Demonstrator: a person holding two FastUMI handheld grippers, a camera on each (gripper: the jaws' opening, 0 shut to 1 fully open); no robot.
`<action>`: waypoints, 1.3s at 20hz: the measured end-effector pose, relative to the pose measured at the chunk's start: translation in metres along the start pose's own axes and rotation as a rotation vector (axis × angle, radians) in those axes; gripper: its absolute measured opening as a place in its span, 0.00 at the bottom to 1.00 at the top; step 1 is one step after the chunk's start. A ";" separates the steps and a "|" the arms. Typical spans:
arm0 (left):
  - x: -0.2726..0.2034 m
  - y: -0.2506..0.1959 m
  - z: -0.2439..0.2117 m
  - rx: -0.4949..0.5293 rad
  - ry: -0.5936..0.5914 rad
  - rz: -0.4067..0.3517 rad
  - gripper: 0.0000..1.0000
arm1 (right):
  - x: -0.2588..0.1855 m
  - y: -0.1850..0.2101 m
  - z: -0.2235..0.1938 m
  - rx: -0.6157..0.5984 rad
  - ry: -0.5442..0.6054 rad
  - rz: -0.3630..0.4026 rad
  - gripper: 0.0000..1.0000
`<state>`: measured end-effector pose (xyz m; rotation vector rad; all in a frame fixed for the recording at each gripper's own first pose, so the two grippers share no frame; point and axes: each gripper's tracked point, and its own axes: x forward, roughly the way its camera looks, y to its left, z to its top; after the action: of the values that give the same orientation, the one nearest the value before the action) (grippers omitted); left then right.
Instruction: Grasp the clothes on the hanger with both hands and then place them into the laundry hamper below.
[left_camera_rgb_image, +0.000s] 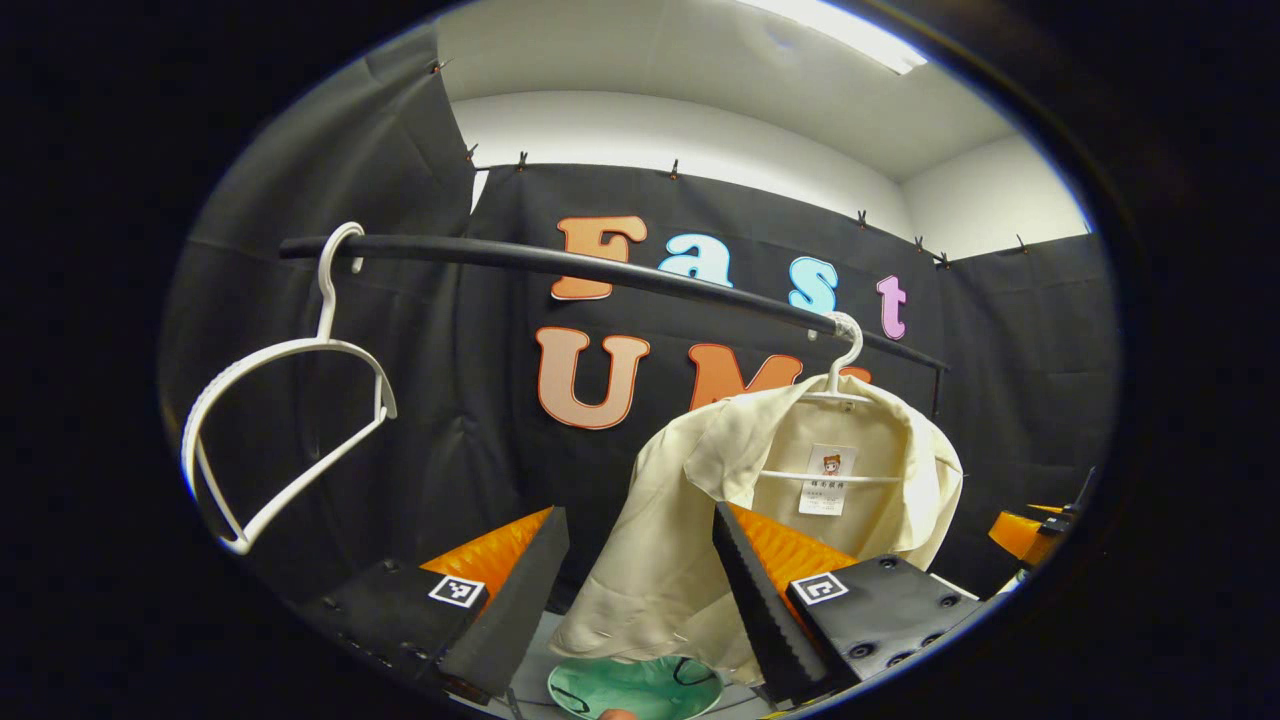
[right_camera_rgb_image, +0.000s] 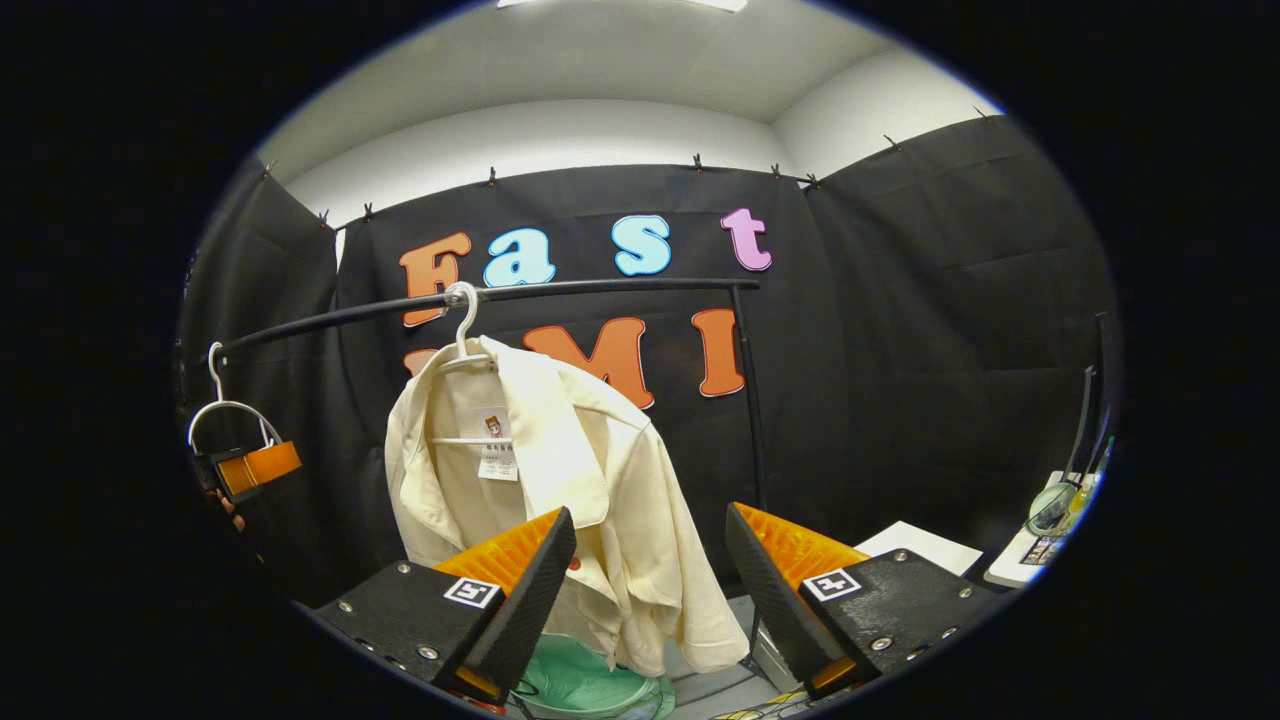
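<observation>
Hanging on its hanger (right_camera_rgb_image: 462, 330) at centre-left of the right gripper view, the shirt (right_camera_rgb_image: 560, 500) is ungrasped; both the left gripper (left_camera_rgb_image: 640, 590) and right gripper (right_camera_rgb_image: 650, 590) gape empty. The hamper (right_camera_rgb_image: 585, 685) waits at bottom; both steps remain.
</observation>
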<state>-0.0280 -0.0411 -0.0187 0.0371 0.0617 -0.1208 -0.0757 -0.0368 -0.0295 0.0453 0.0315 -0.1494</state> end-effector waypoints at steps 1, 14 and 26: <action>-0.001 0.001 0.000 0.002 -0.001 0.001 0.95 | 0.001 0.004 -0.001 0.000 0.003 0.006 0.95; -0.013 0.006 0.001 0.021 -0.004 0.000 0.95 | 0.022 0.066 -0.026 -0.026 0.060 0.113 0.94; -0.019 0.020 0.000 0.022 -0.004 0.037 0.95 | 0.073 0.081 -0.028 -0.071 0.068 0.074 0.94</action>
<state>-0.0449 -0.0187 -0.0173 0.0595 0.0555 -0.0845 0.0074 0.0338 -0.0567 -0.0193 0.1033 -0.0727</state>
